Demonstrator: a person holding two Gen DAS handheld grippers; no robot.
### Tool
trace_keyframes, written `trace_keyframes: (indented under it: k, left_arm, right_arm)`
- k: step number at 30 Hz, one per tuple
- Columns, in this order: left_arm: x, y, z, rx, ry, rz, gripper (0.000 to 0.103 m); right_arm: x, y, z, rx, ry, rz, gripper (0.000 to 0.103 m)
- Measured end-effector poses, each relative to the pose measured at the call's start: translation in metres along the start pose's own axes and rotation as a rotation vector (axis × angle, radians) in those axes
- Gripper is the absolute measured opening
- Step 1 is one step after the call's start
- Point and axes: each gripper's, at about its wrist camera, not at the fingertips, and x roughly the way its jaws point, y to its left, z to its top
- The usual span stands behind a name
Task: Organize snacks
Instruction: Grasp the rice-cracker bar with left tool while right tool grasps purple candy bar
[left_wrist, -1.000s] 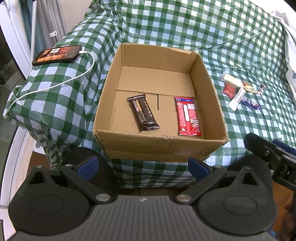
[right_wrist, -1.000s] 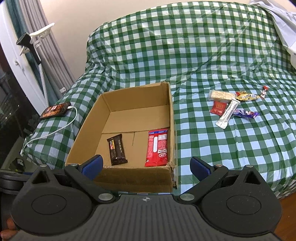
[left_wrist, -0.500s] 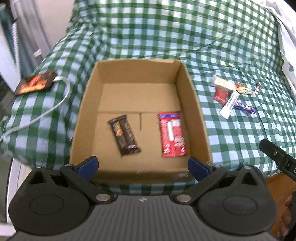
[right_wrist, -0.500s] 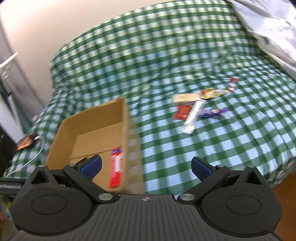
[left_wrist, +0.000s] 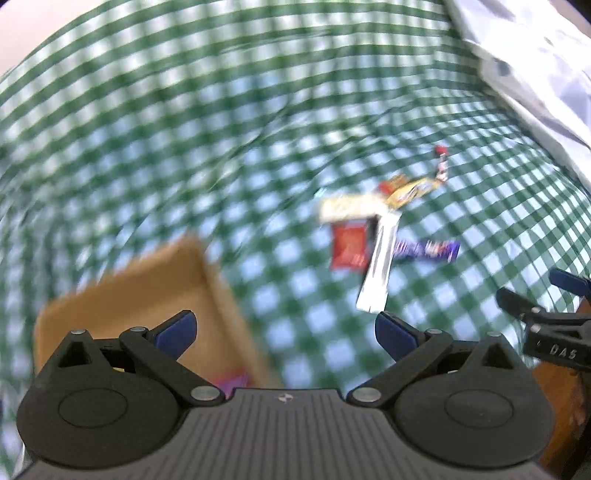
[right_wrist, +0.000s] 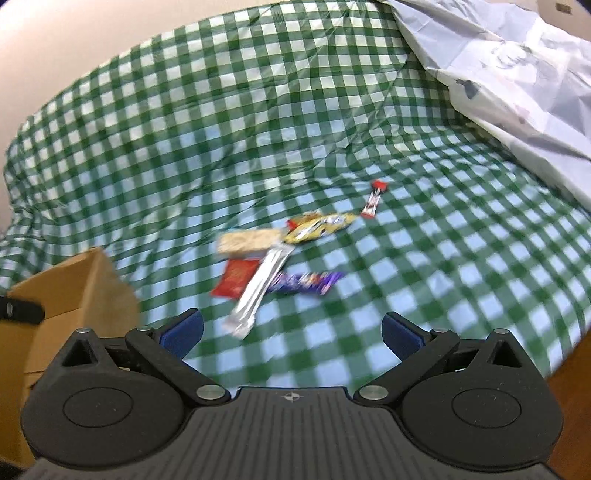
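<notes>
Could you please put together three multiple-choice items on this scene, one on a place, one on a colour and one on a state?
1. Relative to the cardboard box, the loose snacks lie:
A. inside it
B. on the checked cover to its right
C. on the floor

2. The flat packet left of the silver bar is:
A. red
B. green
C. black

3. The right claw is:
A. shut on a bar
B. open and empty
C. hidden

Answers:
1 B, the pile rests on the cover past the box's wall.
2 A, its wrapper is red.
3 B, the fingers stand wide apart, nothing between.
</notes>
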Motion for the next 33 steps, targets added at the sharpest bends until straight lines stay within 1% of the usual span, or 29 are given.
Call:
trace_keyframes:
  k: [2,3,6,8,9,10,12,14,18,19,20,21,22,23,24,25,26,28,31,33]
  left_arm:
    - [0.034,-0.012,0.024,0.041,0.015,0.002,0.103]
    - [0.052,-0.019,0.035,0.08,0.013,0.002,0.103]
    - [0.108,-0.041,0.06,0.238,0.004,0.005,0.103]
    - [0.148,-0.053,0.073,0.326,0.039,0.005,0.103]
    - [0.168,-0.058,0.08,0.353,0.062,0.007,0.102]
    - [0.185,-0.062,0.086,0.37,0.083,0.007,0.101]
    - [0.213,-0.066,0.1,0.383,0.094,0.001,0.099]
    - [0.23,-0.071,0.109,0.4,0.092,-0.015,0.099]
    - [0.258,-0.084,0.117,0.451,0.132,-0.045,0.099]
    - [0.264,-0.086,0.117,0.462,0.144,-0.055,0.09]
    - [0.266,-0.089,0.116,0.468,0.162,-0.07,0.071]
    - [0.269,-0.09,0.115,0.464,0.182,-0.063,0.068]
    - [0.269,-0.089,0.113,0.448,0.179,-0.054,0.063]
    - [0.267,-0.089,0.11,0.445,0.174,-0.057,0.055]
    - [0.264,-0.088,0.108,0.442,0.173,-0.064,0.053]
    - [0.261,-0.084,0.106,0.416,0.184,-0.083,0.048]
    - [0.257,-0.078,0.105,0.375,0.198,-0.103,0.047]
    - [0.246,-0.068,0.102,0.295,0.206,-0.128,0.046]
    - [0.219,-0.054,0.093,0.23,0.173,-0.151,0.045]
    - [0.198,-0.044,0.087,0.179,0.154,-0.169,0.044]
  right_arm:
    - [0.028,-0.009,0.01,-0.04,0.01,-0.003,0.102]
    - [0.046,-0.014,0.015,-0.061,0.025,-0.008,0.102]
    - [0.094,-0.026,0.027,-0.106,0.07,0.001,0.102]
    - [0.121,-0.03,0.032,-0.137,0.094,0.017,0.102]
    - [0.133,-0.031,0.033,-0.154,0.104,0.025,0.102]
    - [0.146,-0.032,0.035,-0.174,0.112,0.03,0.102]
    - [0.164,-0.031,0.036,-0.209,0.124,0.056,0.102]
    - [0.176,-0.026,0.034,-0.25,0.127,0.084,0.102]
    - [0.199,-0.017,0.029,-0.354,0.144,0.129,0.102]
    - [0.204,-0.016,0.027,-0.377,0.152,0.137,0.102]
    - [0.208,-0.014,0.024,-0.405,0.16,0.145,0.098]
    - [0.211,-0.013,0.021,-0.434,0.17,0.154,0.085]
    - [0.213,-0.011,0.017,-0.457,0.188,0.165,0.073]
    - [0.213,-0.009,0.013,-0.464,0.208,0.179,0.047]
    - [0.211,-0.009,0.01,-0.462,0.202,0.19,0.034]
    - [0.207,-0.008,0.007,-0.467,0.192,0.191,0.027]
    - [0.202,-0.007,0.004,-0.471,0.199,0.196,0.018]
    - [0.193,-0.007,0.001,-0.454,0.207,0.191,0.018]
    - [0.171,-0.012,-0.003,-0.386,0.184,0.174,0.017]
    - [0.149,-0.018,-0.005,-0.322,0.161,0.153,0.017]
